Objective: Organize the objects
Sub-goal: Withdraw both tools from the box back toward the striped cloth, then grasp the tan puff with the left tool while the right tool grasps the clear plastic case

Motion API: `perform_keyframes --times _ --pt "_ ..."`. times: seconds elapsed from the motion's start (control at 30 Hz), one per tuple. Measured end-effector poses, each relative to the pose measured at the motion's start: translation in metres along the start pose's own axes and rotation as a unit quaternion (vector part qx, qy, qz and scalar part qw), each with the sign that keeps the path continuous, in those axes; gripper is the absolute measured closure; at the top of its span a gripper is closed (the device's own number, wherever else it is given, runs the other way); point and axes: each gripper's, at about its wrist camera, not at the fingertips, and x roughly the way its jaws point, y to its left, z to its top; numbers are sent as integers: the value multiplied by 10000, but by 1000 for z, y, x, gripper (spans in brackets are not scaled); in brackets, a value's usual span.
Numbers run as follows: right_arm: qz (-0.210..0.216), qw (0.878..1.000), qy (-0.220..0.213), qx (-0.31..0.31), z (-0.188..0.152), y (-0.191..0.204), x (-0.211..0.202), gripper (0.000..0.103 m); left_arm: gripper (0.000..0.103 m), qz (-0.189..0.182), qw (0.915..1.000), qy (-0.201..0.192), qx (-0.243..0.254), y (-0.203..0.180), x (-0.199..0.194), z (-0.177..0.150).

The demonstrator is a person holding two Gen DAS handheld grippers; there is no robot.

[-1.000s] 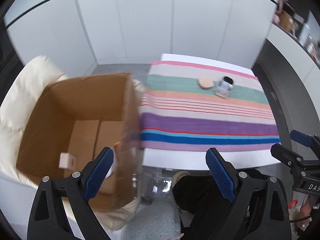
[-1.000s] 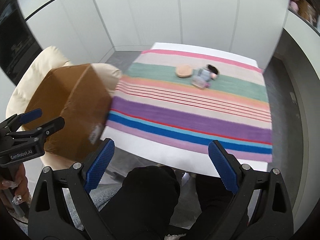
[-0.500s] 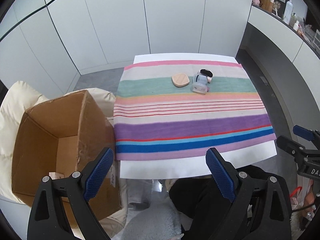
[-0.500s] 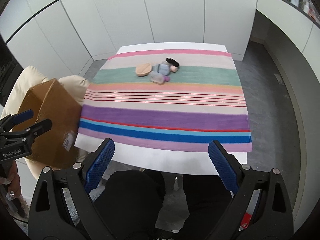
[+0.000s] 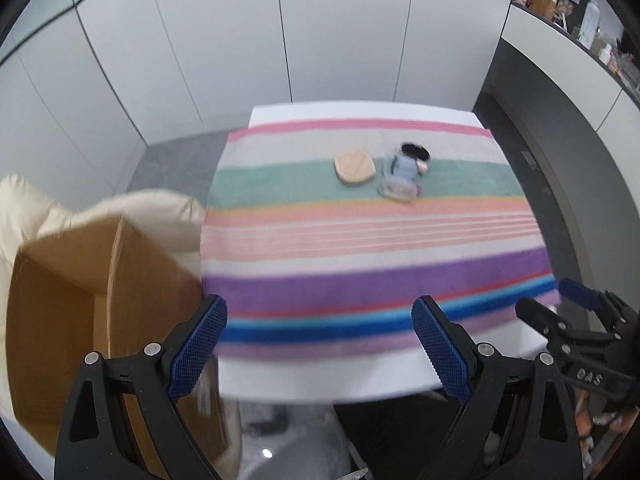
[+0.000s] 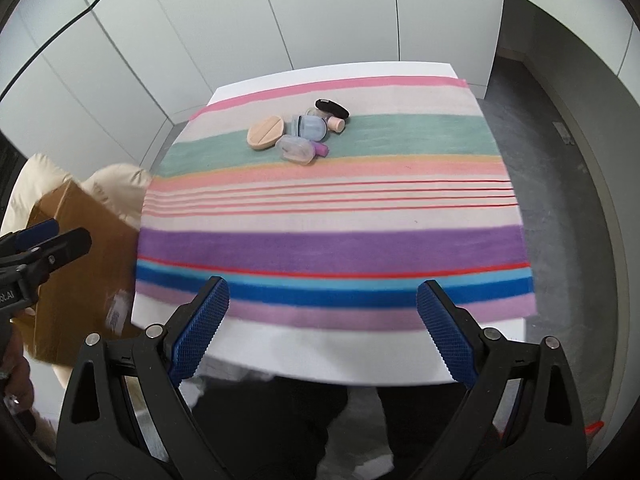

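Note:
A small pile of objects lies on the green stripe at the far side of the table: a round beige disc (image 6: 265, 133), a pale blue case (image 6: 310, 127), a clear case with a purple cap (image 6: 298, 150), a pink-capped item (image 6: 336, 123) and a black oval (image 6: 331, 109). The disc (image 5: 354, 167) and the blue case (image 5: 402, 172) also show in the left wrist view. My left gripper (image 5: 319, 347) is open and empty over the table's near edge. My right gripper (image 6: 322, 327) is open and empty over the near edge too.
A striped cloth (image 6: 332, 208) covers the white table (image 6: 320, 356). An open cardboard box (image 5: 60, 320) sits on a cream cushion (image 5: 132, 208) left of the table. White cabinet walls stand behind. A dark counter (image 5: 560, 92) runs along the right.
Both grippers have swung from the box toward the table and moved closer to it. The objects have not moved. Both grippers stay open.

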Motion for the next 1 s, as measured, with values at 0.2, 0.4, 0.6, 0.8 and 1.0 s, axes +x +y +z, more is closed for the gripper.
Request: perform_keyframes --times 0.2,0.4,0.6,0.8,1.0 --pt "230 9991 -21 369 26 8 46 6 8 304 9978 -392 438 -11 58 22" --pt "-8 9984 -197 533 64 20 101 7 8 -117 9995 -290 -10 11 122 33" --pt "-375 9952 -168 883 92 26 167 7 8 29 9991 -263 -325 21 164 40" --pt "-592 9936 -244 932 105 44 202 10 8 -62 9979 -179 -622 25 193 43" --pt "-794 9931 -290 812 108 41 212 41 8 -165 9952 -174 -947 24 205 49"
